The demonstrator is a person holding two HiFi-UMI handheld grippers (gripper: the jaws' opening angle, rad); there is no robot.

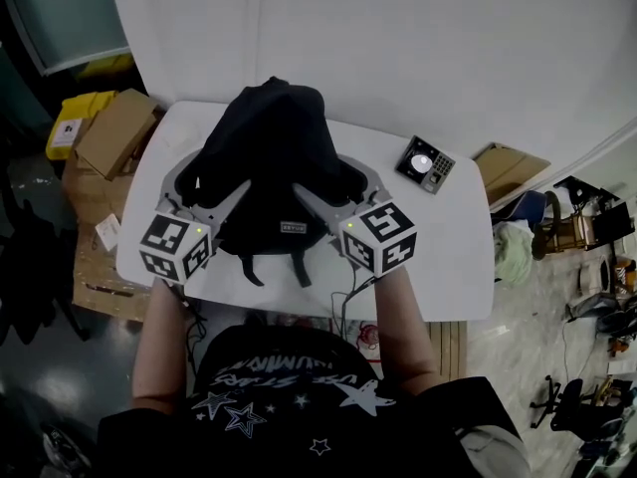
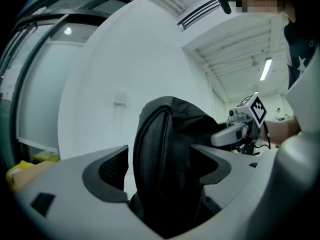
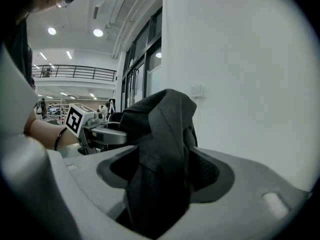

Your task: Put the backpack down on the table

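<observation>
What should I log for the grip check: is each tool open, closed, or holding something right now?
Left tool: open, backpack between its jaws, unclamped.
Right tool: open, backpack between its jaws, unclamped.

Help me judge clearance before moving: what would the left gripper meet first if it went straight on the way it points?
Likely the backpack, almost at once: its black padded side stands between the left gripper's open jaws.
</observation>
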